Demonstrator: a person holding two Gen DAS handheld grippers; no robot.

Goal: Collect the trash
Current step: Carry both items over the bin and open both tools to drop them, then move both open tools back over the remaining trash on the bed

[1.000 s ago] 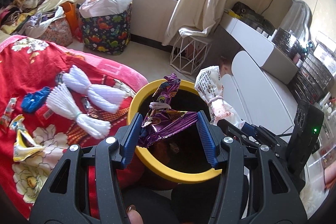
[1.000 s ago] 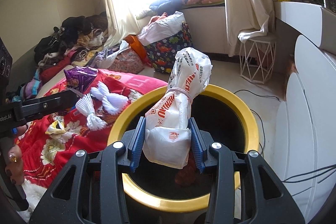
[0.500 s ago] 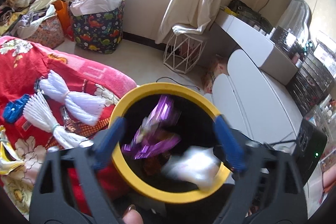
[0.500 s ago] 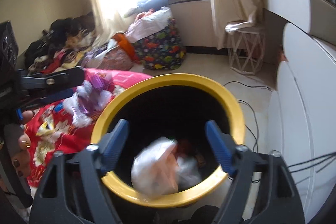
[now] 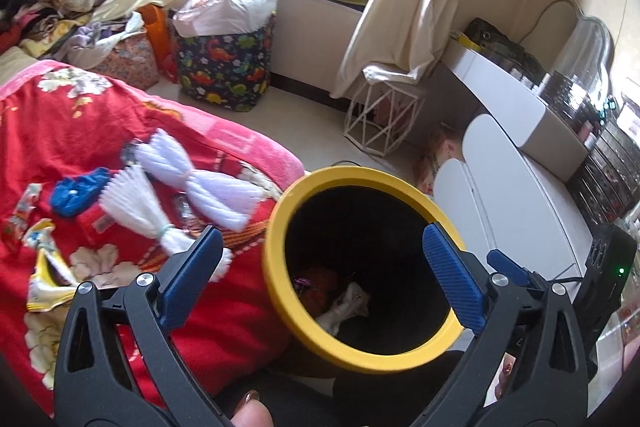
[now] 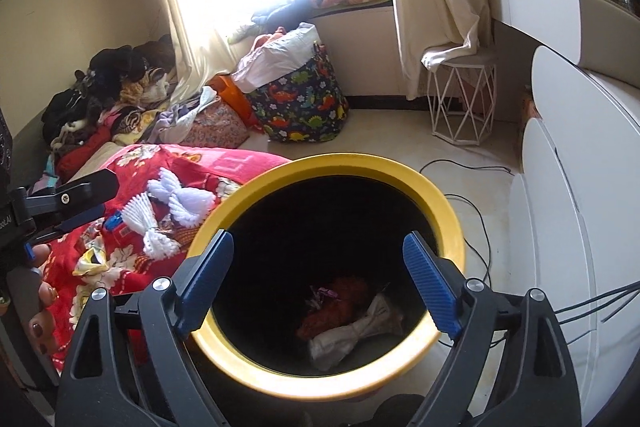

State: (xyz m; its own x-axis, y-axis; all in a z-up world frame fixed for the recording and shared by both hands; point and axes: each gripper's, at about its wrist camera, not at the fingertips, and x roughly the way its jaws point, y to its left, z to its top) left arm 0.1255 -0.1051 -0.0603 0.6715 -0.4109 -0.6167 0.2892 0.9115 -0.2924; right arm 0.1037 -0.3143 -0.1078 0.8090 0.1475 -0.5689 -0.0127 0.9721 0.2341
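Note:
A bin with a yellow rim (image 5: pixel 360 174) and a black inside stands beside the bed. My left gripper (image 5: pixel 320 231) hovers over its left side, jaws opening, nothing between them. My right gripper (image 6: pixel 318 237) hangs above the bin's yellow rim (image 6: pixel 340 161), jaws also opening and empty. At the bottom of the bin lie a white printed bag (image 6: pixel 352 337), a purple wrapper (image 6: pixel 322 293) and something reddish (image 6: pixel 340 305). On the red blanket (image 5: pixel 80 115) rest two white yarn bundles (image 5: pixel 200 183), a blue scrap (image 5: pixel 78 189) and a yellow wrapper (image 5: pixel 44 283).
A dinosaur-print basket (image 5: pixel 224 67) and a white wire stool (image 5: pixel 384 119) stand under the window. White cabinets (image 5: pixel 520 211) close off the right side. A black cable (image 6: pixel 472 195) trails over the floor by the bin. Clothes (image 6: pixel 112 95) pile up at the far left.
Both grippers opened wide. The purple wrapper fell from the left one and the white printed bag from the right one; both now lie inside the bin.

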